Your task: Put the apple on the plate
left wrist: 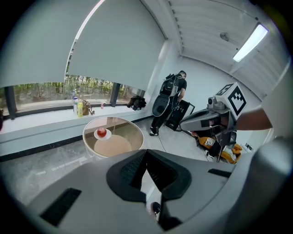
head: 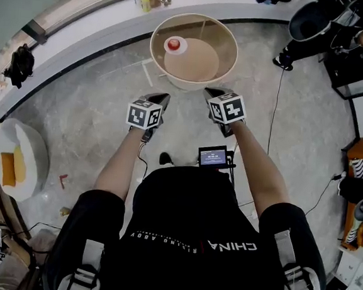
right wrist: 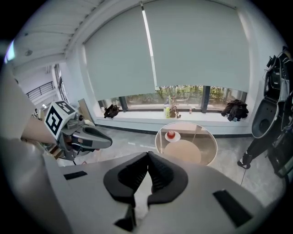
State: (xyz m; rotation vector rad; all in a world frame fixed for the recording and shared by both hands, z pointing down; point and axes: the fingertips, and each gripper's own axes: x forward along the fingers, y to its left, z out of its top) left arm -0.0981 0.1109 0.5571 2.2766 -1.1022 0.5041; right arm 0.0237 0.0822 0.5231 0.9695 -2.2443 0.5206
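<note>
A red apple (head: 173,44) rests on a small white plate (head: 182,47) at the far left of a round glass table (head: 193,84). My left gripper (head: 164,97) and right gripper (head: 209,92) hang side by side over the floor, short of the table's near rim, both shut and empty. In the left gripper view the shut jaws point toward the apple (left wrist: 101,132), plate (left wrist: 108,135) and table (left wrist: 114,147), with the right gripper (left wrist: 194,122) off to the right. The right gripper view shows the apple (right wrist: 171,134) on its plate (right wrist: 176,137), and the left gripper (right wrist: 103,139) at the left.
A curved window ledge (head: 84,25) behind the table carries bottles (head: 145,0) and a dark bag (head: 19,64). A person in black (left wrist: 171,98) stands at the right by dark equipment. A white round seat with an orange cushion (head: 12,165) sits at the left. Cables (head: 274,111) cross the floor.
</note>
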